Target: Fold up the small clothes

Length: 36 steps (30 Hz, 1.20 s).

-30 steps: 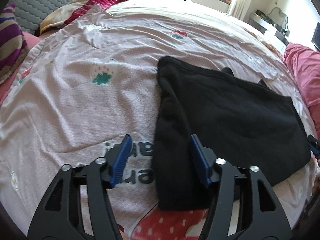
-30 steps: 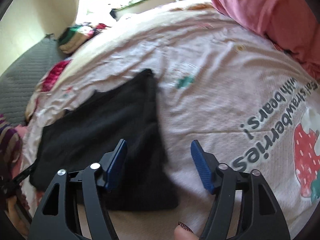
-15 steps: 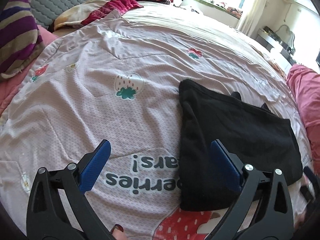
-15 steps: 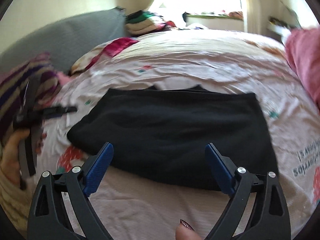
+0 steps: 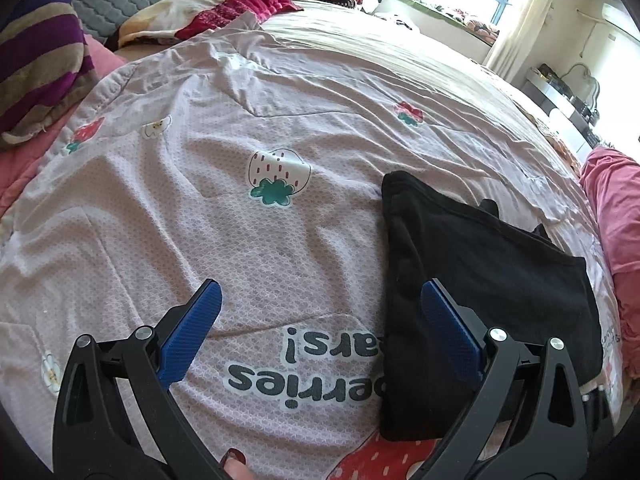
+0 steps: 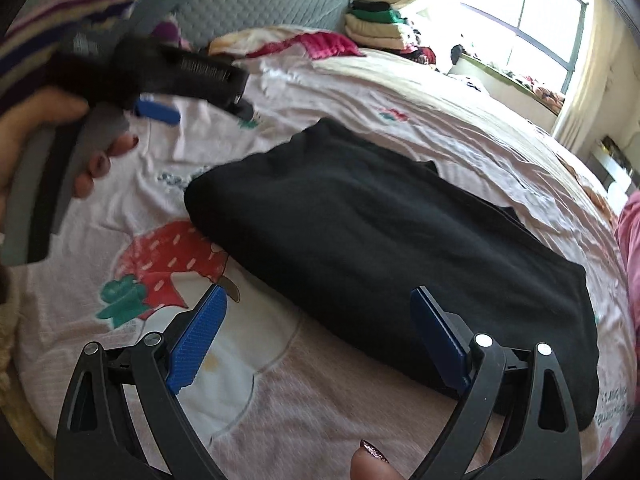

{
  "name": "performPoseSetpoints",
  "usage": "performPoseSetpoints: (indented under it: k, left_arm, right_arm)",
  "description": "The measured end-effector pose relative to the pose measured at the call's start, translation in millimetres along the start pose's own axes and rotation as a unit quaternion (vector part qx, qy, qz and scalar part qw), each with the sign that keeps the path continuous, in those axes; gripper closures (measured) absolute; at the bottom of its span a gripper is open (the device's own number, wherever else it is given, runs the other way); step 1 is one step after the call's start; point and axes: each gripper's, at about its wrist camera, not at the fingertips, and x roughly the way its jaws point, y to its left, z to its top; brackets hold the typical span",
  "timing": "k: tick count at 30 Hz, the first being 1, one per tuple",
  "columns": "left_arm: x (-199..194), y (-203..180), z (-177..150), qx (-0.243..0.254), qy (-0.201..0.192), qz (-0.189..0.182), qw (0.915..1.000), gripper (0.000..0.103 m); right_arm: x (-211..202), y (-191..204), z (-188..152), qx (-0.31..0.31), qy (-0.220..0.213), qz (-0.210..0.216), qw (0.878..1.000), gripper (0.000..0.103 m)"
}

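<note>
Item: black garment, folded flat on the strawberry quilt; my left gripper and right gripper gape wide, holding nothing; risk: pinching quilt with cloth, its far layers seemingly loose.

a folded black fabric garment lies flat on a pale pink bedspread printed with strawberries. the right gripper with black arms and blue ribbed pads hangs over the garment's near edge, jaws spread wide and holding nothing. at upper left a hand grips the blurred left gripper, raised above the bedspread. folded clothes sit stacked by a bright window.
</note>
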Motion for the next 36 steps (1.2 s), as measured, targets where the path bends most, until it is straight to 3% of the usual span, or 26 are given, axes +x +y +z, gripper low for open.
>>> performPoseSetpoints:
  k: [8, 15, 17, 19, 21, 23, 26, 36]
  left_arm:
    - [18.2, -1.3, 5.2, -0.005, 0.017, -0.007, 0.9998, 0.01]
    - [31.2, -6.1, 13.2, -0.007, 0.026, -0.022, 0.9994, 0.01]
    - [35.5, -9.4, 15.0, -0.005, 0.031, -0.026, 0.9992, 0.01]
    - [39.7, -12.2, 16.5, -0.006, 0.037, -0.035, 0.9987, 0.01]
    - [45.7, -17.8, 18.6, -0.005, 0.048, -0.048, 0.9977, 0.01]
    - [50.9, -24.9, 20.3, -0.003, 0.057, -0.064, 0.9963, 0.01]
    - [58.4, -32.8, 22.9, -0.005, 0.069, -0.083, 0.9942, 0.01]
    - [67.5, -60.4, 32.4, -0.035, 0.097, -0.152, 0.983, 0.01]
  right_arm:
    - [38.1, 20.0, 11.3, -0.04, 0.02, -0.045, 0.998, 0.011]
    - [57.5, 24.3, 28.5, -0.057, 0.012, -0.07, 0.996, 0.013]
    - [61.6, 27.1, 32.0, -0.067, 0.004, -0.085, 0.994, 0.032]
    - [63.1, 30.4, 32.6, -0.078, -0.004, -0.095, 0.992, 0.04]
    - [58.4, 33.3, 31.4, -0.089, -0.02, -0.099, 0.991, 0.055]
    - [51.3, 36.7, 29.5, -0.101, -0.037, -0.107, 0.988, 0.075]
    - [39.5, 31.6, 26.4, -0.101, -0.059, -0.118, 0.986, 0.082]
    - [8.9, -4.7, 19.4, -0.039, -0.106, -0.109, 0.988, 0.084]
